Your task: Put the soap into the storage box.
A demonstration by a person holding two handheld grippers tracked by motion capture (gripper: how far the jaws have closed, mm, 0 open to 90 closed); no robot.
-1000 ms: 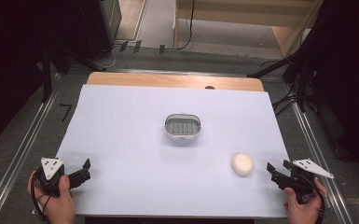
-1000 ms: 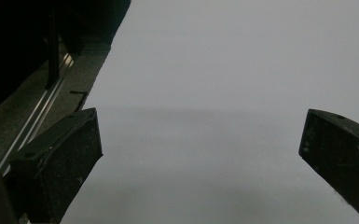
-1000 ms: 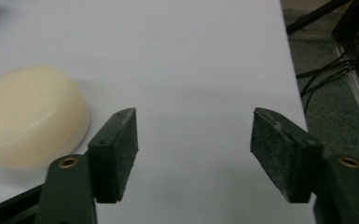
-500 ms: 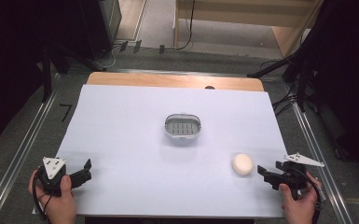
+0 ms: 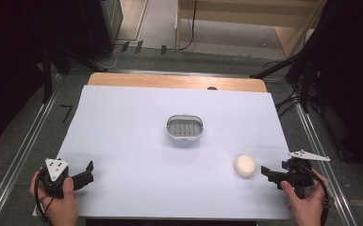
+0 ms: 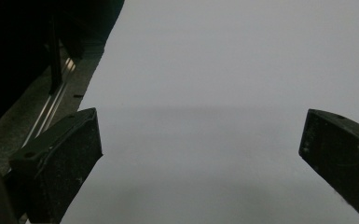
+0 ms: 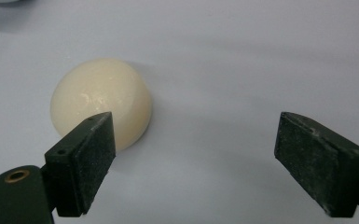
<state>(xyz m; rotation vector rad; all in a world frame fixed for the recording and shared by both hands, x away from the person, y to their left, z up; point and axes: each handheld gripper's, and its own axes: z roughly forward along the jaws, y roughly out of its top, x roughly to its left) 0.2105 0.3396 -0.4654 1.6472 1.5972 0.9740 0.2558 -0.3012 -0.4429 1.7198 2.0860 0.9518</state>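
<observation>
My right gripper (image 5: 269, 175) sits at the lower right of the high view with its jaws spread wide; they have just been opening, and nothing lies between them. The cream ball (image 5: 245, 165) rests on the white sheet (image 5: 122, 122) just to the left of the jaw tips, near but apart. In the right gripper view the same right gripper (image 7: 191, 158) looks past the cream ball (image 7: 101, 108), which sits in the left half of the frame, its lower edge cut off behind the left jaw. That close view gives me its smooth, slightly glossy dome; from above it is a pale blob. My left gripper (image 5: 87, 172), lower left, is wide too, over bare sheet. The small oval basket (image 5: 184, 128) stands mid-sheet, well apart; its contents I cannot make out.
</observation>
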